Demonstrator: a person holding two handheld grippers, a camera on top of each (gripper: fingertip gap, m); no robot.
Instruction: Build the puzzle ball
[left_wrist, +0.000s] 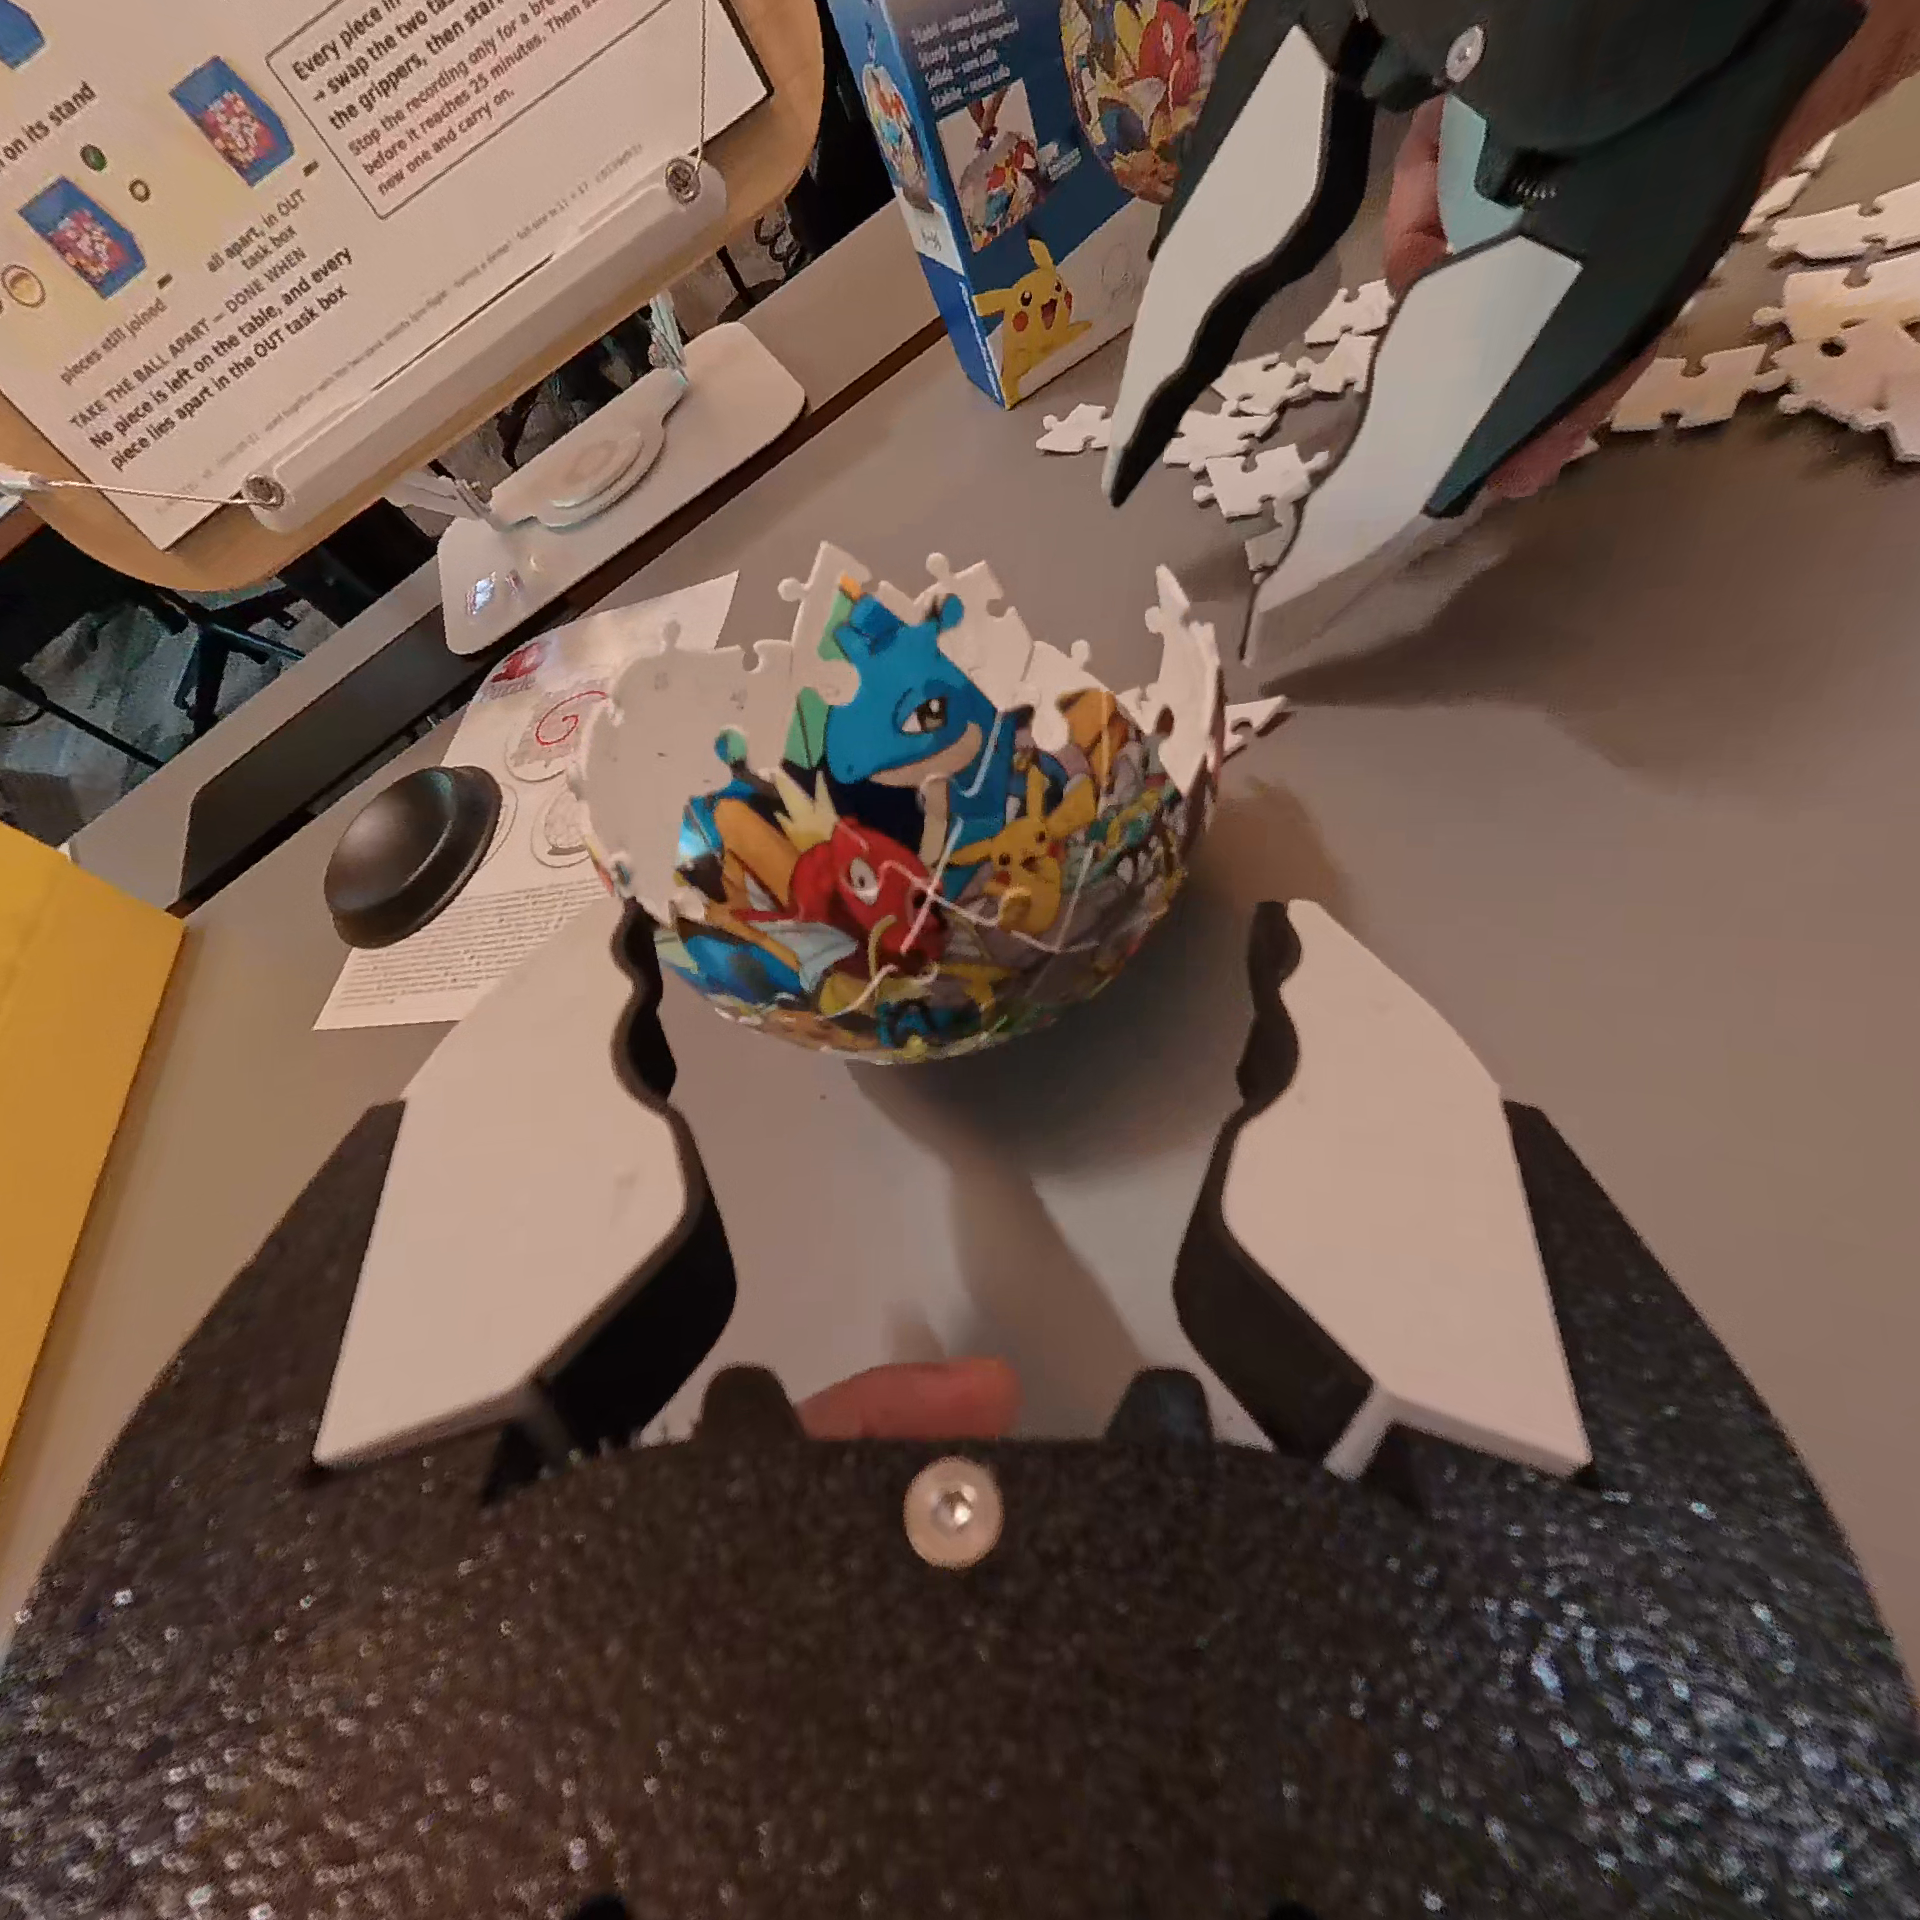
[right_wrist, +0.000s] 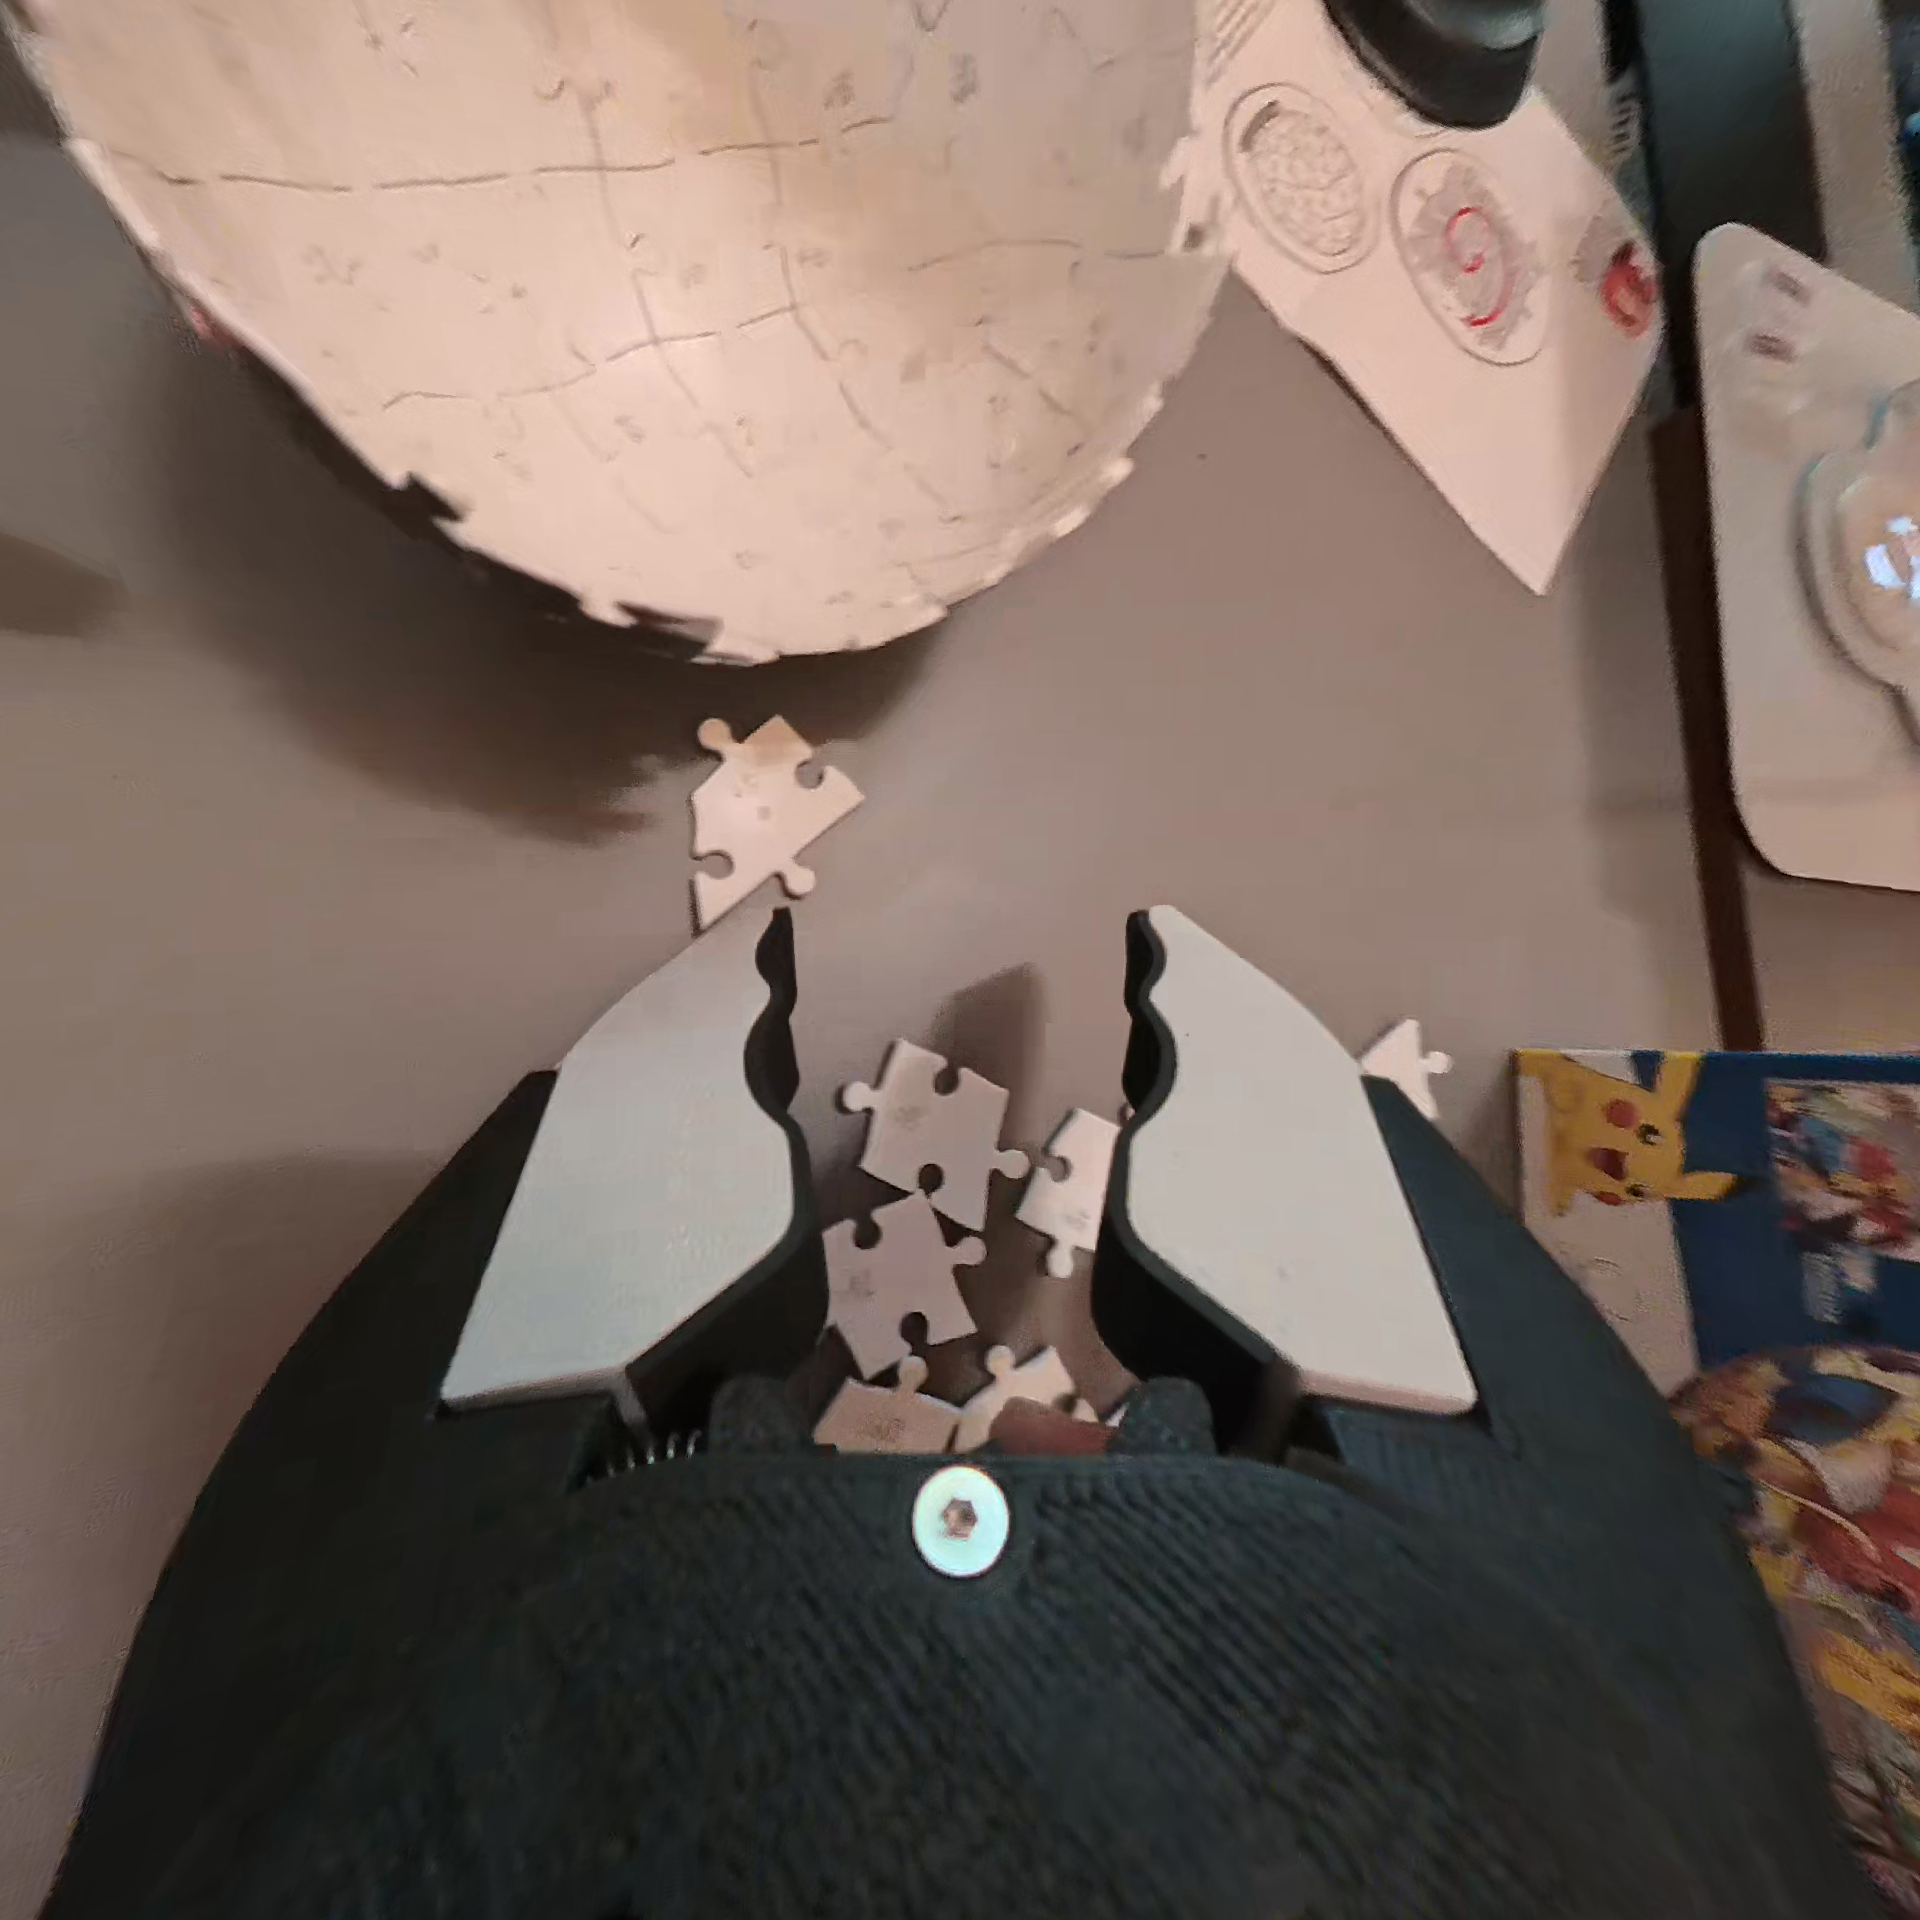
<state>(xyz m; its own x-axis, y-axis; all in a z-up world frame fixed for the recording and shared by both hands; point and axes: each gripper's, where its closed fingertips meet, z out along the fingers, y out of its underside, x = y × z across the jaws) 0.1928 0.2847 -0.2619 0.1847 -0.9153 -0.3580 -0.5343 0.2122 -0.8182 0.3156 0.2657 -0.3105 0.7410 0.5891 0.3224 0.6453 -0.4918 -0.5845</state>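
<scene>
Ahead of both wide, empty jaws: a half-built puzzle ball on the grey table (left_wrist: 1558, 935).

Between the left gripper (left_wrist: 956, 935) tips sits the puzzle ball (left_wrist: 914, 831), a glossy cartoon-printed bowl with a jagged rim and matte white inside. Beyond the right gripper (right_wrist: 961, 925) tips lies one flat white puzzle piece (right_wrist: 764, 821); more loose pieces (right_wrist: 914, 1226) lie scattered under its spread jaws.

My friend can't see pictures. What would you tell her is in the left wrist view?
A half-built puzzle ball, a colourful cartoon bowl with a jagged white rim, sits on a grey table just ahead of the open left gripper. The right gripper, also open, hovers above loose white pieces, with a blue puzzle box behind.
</scene>
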